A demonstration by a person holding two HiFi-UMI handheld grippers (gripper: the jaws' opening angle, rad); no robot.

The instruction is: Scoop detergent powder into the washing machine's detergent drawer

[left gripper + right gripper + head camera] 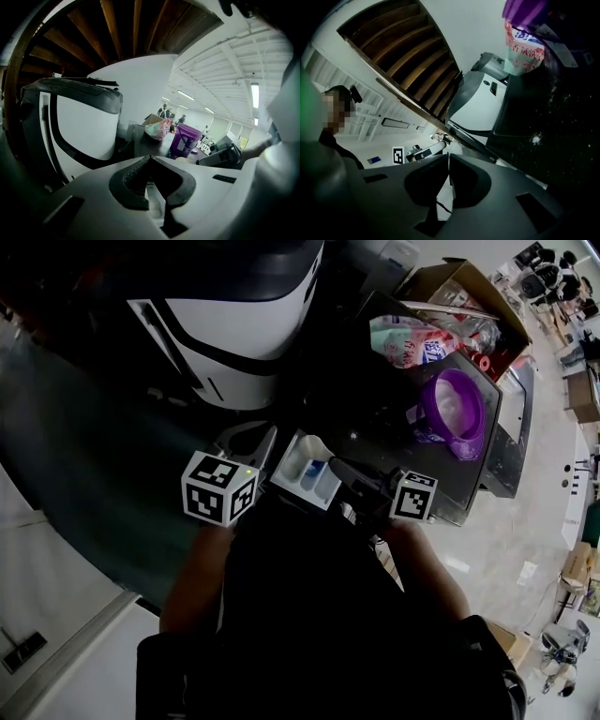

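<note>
Purple bucket, white drawer, pink-and-green printed bag.

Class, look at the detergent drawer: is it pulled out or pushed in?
Pulled out: the detergent drawer lies exposed from above in the head view, its white compartments and blue part showing.

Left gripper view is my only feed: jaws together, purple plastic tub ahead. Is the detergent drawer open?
Observer: Yes. The head view shows the white plastic detergent drawer pulled out, its compartments exposed, with a blue insert in one.
Operator: Is the right gripper holding a scoop?
Observer: No. The right gripper has its jaws together with nothing between them.
Operator: Any spill?
Observer: Yes, white powder specks lie on the dark table top in the right gripper view.
</note>
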